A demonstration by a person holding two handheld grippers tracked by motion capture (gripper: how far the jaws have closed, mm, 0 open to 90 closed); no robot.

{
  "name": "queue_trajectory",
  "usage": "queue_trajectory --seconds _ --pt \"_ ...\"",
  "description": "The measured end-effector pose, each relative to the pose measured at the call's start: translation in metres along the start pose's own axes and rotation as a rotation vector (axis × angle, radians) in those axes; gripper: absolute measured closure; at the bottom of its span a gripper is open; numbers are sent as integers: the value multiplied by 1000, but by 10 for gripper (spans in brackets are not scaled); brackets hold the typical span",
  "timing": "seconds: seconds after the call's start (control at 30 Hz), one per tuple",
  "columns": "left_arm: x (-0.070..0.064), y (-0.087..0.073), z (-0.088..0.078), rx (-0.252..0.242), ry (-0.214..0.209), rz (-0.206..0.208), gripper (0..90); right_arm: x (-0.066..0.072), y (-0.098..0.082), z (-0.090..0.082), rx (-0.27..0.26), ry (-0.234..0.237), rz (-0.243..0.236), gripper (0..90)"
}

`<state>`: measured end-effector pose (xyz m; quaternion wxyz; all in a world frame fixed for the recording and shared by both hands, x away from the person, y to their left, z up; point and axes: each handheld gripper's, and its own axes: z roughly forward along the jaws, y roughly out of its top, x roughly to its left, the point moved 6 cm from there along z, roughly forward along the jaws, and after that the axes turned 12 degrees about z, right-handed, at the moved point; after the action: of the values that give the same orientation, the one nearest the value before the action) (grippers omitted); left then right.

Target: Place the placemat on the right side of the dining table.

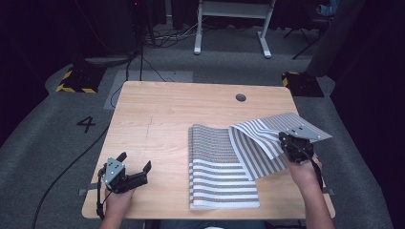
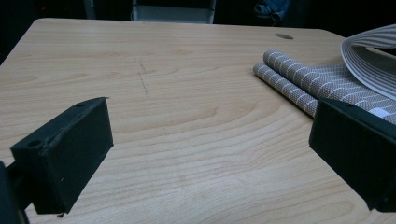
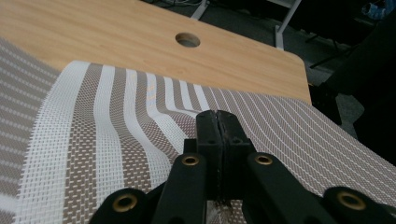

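Left gripper (image 1: 135, 168): rested at the near left of the table (image 1: 167, 102), jaws spread, nothing held.
Right gripper (image 1: 291, 143): jaws clenched on the raised edge of the striped mat (image 1: 224, 167).
Mat position: lay at the table's right of centre, right portion lifted.
Step judged: folding the mat over.
Next move: the held edge was to be carried leftward and laid flat.
Surface: pale wood, cable hole (image 1: 240, 98) at the far edge.
Room: grey carpet, white desk frame (image 1: 234, 24) beyond.

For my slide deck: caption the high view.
Right gripper lifts a striped mat off the stack while the open left gripper waits.
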<state>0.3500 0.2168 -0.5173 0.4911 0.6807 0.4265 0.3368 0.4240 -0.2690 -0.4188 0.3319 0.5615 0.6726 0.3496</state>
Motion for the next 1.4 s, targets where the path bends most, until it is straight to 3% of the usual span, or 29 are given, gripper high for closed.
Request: queue_trajectory --seconds 0.07,0.17,0.27,0.47,0.57,0.63,0.7,0.73,0.83,0.87,0.97,1.2,1.33,1.4 --pt "0 0 0 -1 0 -1 0 0 7 3 -11 -1 9 890" --pt "0 0 0 -2 0 0 0 1 21 8 -43 48 59 888" --pt "1 0 0 0 1 1 0 3 30 15 -22 85 87 889" --pt "1 0 -1 -1 -4 1 0 6 48 31 -7 90 65 900" --pt "1 0 -1 -5 -9 -3 0 7 45 34 18 116 65 900" --pt "1 0 -1 -4 -12 -2 0 7 34 32 42 148 78 900" --pt "1 0 -2 -5 -11 -6 0 7 13 32 104 202 93 716" --pt "1 0 -2 -6 -12 -7 0 7 -1 33 139 220 94 578" --pt "0 0 -1 6 -13 0 0 10 -45 34 235 244 74 407" --pt "0 0 0 1 -8 1 0 13 -61 33 273 272 56 346" --pt "0 0 0 6 -15 -5 0 19 -88 32 307 303 -35 272" --pt "1 0 -1 9 -11 -9 0 13 -105 31 314 287 -87 312" --pt "1 0 -1 2 -11 -16 0 14 -110 39 309 322 -106 347" --pt "1 0 -1 5 -10 -17 0 13 -110 40 305 348 -82 423"
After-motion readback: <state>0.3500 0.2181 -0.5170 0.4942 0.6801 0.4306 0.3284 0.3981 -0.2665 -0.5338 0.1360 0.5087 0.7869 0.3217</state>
